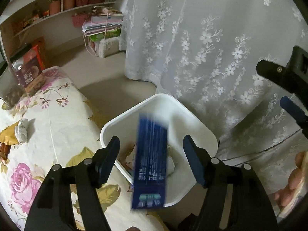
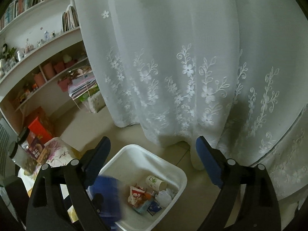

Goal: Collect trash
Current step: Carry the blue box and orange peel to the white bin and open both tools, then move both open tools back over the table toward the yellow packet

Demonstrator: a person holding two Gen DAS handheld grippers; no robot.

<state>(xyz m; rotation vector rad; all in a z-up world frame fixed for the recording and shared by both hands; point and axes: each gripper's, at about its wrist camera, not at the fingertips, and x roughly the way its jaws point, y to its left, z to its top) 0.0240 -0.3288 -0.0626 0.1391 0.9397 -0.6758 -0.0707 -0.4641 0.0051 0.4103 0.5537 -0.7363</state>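
Spread wide, the left gripper (image 1: 151,154) hangs over a white trash bin (image 1: 192,115), its fingers holding nothing as a motion-blurred blue box (image 1: 150,161) sits between them, touching neither, above the bin's near rim. Beside the bin lies a floral-print tabletop (image 1: 44,134) bearing a crumpled white tissue (image 1: 22,130) and a clear snack jar (image 1: 27,73). From the right wrist view, the right gripper (image 2: 153,157), likewise agape and empty, looks down into the bin, where a paper cup (image 2: 156,182), wrappers (image 2: 138,195) and wadded paper (image 2: 163,197) lie. An embroidered white curtain (image 2: 182,67) hangs behind.
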